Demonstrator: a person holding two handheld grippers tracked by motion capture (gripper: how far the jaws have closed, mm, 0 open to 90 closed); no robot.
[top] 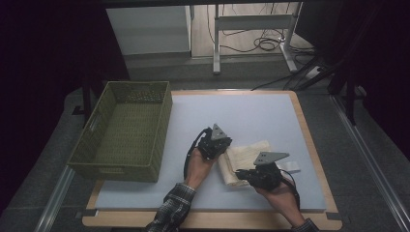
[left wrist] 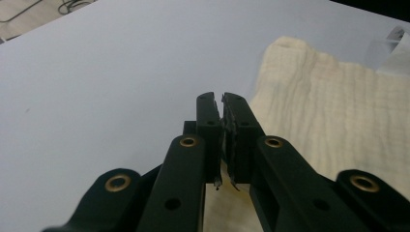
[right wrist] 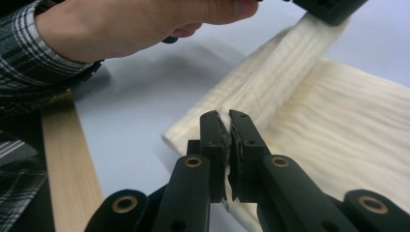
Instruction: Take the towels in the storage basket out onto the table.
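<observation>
Pinching cloth (top: 241, 157): both tongs, left (top: 223, 147) and right (top: 243, 173), probably clamp thin edge; uneven pull slips it.

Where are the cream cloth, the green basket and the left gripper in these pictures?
cream cloth (left wrist: 338, 111), left gripper view, on its flat ribbed upper face.
green basket (top: 164, 113), high view, on its right wall.
left gripper (left wrist: 222, 104), left gripper view, between the tips of its shut jaws.
</observation>
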